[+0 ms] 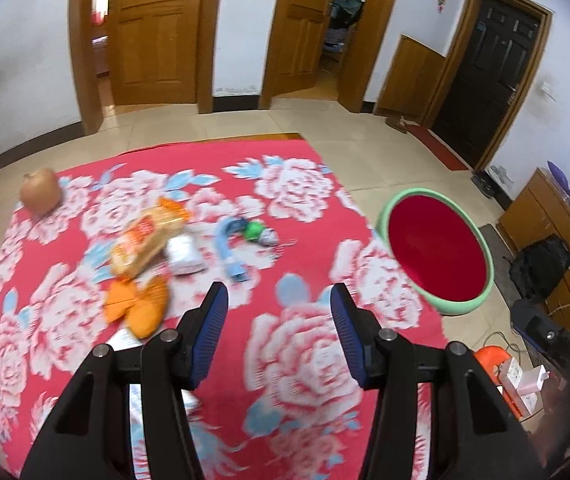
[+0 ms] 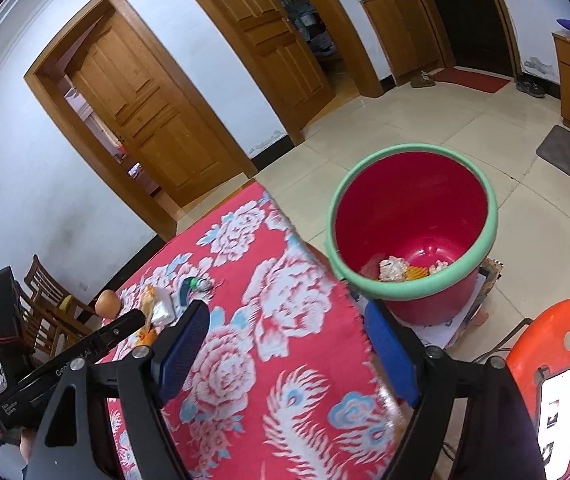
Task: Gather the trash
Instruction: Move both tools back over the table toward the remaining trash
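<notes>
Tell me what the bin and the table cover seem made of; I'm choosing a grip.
Bin: looks like smooth, glossy moulded plastic, red with a green rim; light glints off its inner wall. Cover: looks like soft woven or fleecy cloth, matte, red with a printed flower pattern; its edge by the bin is frayed and hangs over the table's side.

Trash [image 2: 395, 270] inside red bucket [image 2: 413, 224]

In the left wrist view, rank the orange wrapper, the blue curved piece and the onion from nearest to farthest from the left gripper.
1. Orange wrapper: just left of the left gripper, on the floral cloth.
2. Blue curved piece: ahead, mid-cloth, beside a green bit.
3. Onion: far left corner of the cloth.
</notes>
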Available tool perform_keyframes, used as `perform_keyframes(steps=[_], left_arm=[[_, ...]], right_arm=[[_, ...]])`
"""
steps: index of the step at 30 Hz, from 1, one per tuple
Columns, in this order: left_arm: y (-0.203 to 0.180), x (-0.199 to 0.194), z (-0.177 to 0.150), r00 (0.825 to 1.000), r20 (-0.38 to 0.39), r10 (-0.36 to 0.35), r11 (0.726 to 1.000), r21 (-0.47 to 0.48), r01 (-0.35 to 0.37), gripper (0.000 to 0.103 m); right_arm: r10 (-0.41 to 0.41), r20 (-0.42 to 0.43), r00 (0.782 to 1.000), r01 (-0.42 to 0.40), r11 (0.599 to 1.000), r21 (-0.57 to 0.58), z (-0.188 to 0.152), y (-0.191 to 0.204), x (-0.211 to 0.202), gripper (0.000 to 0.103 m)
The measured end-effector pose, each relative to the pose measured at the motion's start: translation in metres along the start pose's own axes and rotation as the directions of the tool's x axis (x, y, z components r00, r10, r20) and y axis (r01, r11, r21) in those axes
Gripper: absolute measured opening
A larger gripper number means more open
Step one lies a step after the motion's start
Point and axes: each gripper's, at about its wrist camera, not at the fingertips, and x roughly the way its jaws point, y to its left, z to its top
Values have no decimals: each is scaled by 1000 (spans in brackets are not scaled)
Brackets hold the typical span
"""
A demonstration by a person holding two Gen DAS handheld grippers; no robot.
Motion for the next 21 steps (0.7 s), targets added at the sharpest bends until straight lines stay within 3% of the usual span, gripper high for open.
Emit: perform_keyframes(steps=[10, 21], left_arm=[[60, -19, -21, 997, 6, 72, 995, -76, -71, 53], [97, -13, -53, 993, -33, 114, 984, -136, -117, 53]], right_arm=[[29, -24, 999, -30, 998, -52, -19, 35, 10, 82], [68, -65, 996, -73, 995, -74, -43, 56, 26, 82]])
